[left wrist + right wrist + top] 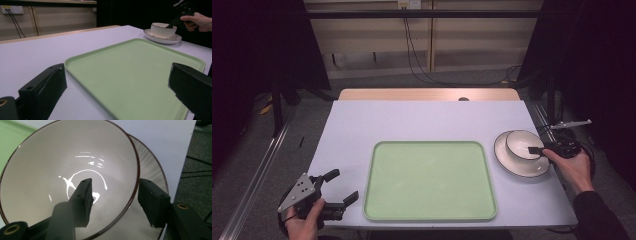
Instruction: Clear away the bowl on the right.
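Bowl (62, 170) rim between spread right hand-held gripper (115, 197) jaws; left hand-held gripper (337, 187) spread; no writing legible.

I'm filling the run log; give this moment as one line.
right tongs: astride bowl rim, not clamped | bowl: on saucer | left tongs: open, idle | tray: empty

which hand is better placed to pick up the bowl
Right. The right claw already straddles the bowl rim, one jaw inside, one outside, above the plate. The left claw sits open beyond the green tray.
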A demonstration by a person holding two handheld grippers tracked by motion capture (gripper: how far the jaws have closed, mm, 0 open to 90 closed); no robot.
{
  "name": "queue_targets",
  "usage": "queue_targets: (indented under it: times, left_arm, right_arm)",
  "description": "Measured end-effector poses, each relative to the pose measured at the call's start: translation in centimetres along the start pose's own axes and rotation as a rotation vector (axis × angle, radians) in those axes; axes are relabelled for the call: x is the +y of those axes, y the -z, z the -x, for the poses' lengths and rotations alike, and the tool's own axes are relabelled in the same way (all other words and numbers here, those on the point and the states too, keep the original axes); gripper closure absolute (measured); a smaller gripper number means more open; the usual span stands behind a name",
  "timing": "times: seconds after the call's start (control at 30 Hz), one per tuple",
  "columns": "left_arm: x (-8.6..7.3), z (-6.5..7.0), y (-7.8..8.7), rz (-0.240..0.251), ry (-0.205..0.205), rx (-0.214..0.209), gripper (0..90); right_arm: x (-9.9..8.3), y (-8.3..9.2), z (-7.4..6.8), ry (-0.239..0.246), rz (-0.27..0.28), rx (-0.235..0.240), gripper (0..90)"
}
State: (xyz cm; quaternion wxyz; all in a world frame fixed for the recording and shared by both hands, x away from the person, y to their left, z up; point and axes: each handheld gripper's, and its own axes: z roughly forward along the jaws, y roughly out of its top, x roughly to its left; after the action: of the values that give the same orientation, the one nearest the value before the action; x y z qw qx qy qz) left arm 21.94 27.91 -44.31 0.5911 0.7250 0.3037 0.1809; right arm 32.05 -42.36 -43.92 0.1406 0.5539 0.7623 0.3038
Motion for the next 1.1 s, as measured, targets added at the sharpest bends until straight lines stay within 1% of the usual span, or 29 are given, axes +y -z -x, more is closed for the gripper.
queue_targets:
  times: [0.07,0.1,0.13,0.17,0.2,0.23,0.27,0.33,0.43,0.47,0.5,0.57,0.6,0.63,0.67,0.73,0.77,0.8,0.87,0.93,1.0,1.1]
  left_arm:
    - [0.0,-0.02,0.01,0.003,0.002,0.001,1.6]
    - [-0.01,-0.01,0.01,0.003,0.002,0.003,1.6]
    - [0.0,-0.08,0.07,-0.007,-0.009,0.002,1.6]
    - [-0.01,0.0,0.02,0.002,0.002,0.001,1.6]
    - [-0.01,0.01,0.02,0.004,0.003,0.001,1.6]
    - [-0.02,0.03,0.04,0.002,0.005,0.001,1.6]
    - [0.0,-0.07,0.1,-0.002,-0.008,-0.001,1.6]
    - [-0.01,-0.07,0.12,-0.002,-0.007,0.0,1.6]
    - [-0.01,-0.02,0.03,0.003,0.002,0.0,1.6]
    - [-0.02,-0.04,0.06,-0.002,-0.001,-0.001,1.6]
    - [-0.03,0.01,0.03,0.003,0.006,0.0,1.6]
    - [-0.02,0.01,0.02,0.004,0.006,0.001,1.6]
    - [-0.02,0.01,0.02,0.004,0.005,0.0,1.6]
    - [-0.01,0.0,0.01,0.004,0.003,-0.001,1.6]
    - [-0.01,0.0,0.0,0.004,0.003,-0.001,1.6]
    - [0.01,-0.11,0.07,-0.01,-0.016,-0.005,1.6]
    - [0.01,-0.09,0.06,-0.007,-0.013,-0.005,1.6]
    - [-0.01,-0.01,0.01,0.002,0.0,-0.004,1.6]
    - [-0.01,0.0,0.01,0.003,0.0,-0.004,1.6]
    - [0.02,-0.06,0.09,-0.006,-0.012,-0.005,1.6]
    - [-0.01,0.03,0.04,0.001,0.002,-0.004,1.6]
    - [-0.01,-0.01,0.05,0.001,-0.002,-0.003,1.6]
  right_arm:
    - [0.11,-0.18,-0.04,-0.01,-0.027,-0.01,50.5]
    - [0.15,-0.29,-0.06,-0.006,-0.035,0.001,52.9]
    - [0.2,-0.41,-0.09,-0.007,-0.04,0.005,53.0]
    - [0.25,-0.53,-0.1,-0.004,-0.045,0.004,53.8]
    - [0.27,-0.61,-0.1,-0.003,-0.047,0.0,54.9]
    - [0.27,-0.73,-0.08,-0.009,-0.047,0.006,56.8]
    - [0.27,-0.75,-0.01,-0.014,-0.051,0.002,57.8]
    - [0.29,-0.8,0.08,-0.029,-0.053,0.004,59.9]
    - [0.32,-0.89,0.08,-0.035,-0.062,-0.01,62.1]
    - [0.35,-0.96,0.06,-0.035,-0.062,-0.007,63.1]
    - [0.36,-0.99,0.03,-0.04,-0.058,-0.012,64.6]
    - [0.46,-0.98,-0.03,-0.042,-0.069,-0.019,67.9]
    - [0.44,-1.05,-0.01,-0.037,-0.061,-0.015,69.9]
    - [0.48,-1.04,-0.03,-0.04,-0.068,-0.015,72.8]
    - [0.49,-1.08,-0.05,-0.053,-0.061,-0.016,74.3]
    - [0.54,-1.08,-0.01,-0.06,-0.064,-0.011,75.1]
    - [0.56,-1.07,0.0,-0.061,-0.064,-0.007,75.4]
    - [0.59,-1.07,-0.06,-0.065,-0.062,-0.016,76.0]
    - [0.61,-0.94,0.03,-0.068,-0.066,-0.003,78.0]
    - [0.61,-0.82,0.0,-0.078,-0.064,-0.006,79.4]
    - [0.65,-0.7,0.07,-0.078,-0.065,0.004,81.0]
    - [0.7,-0.61,0.07,-0.081,-0.062,0.013,82.5]
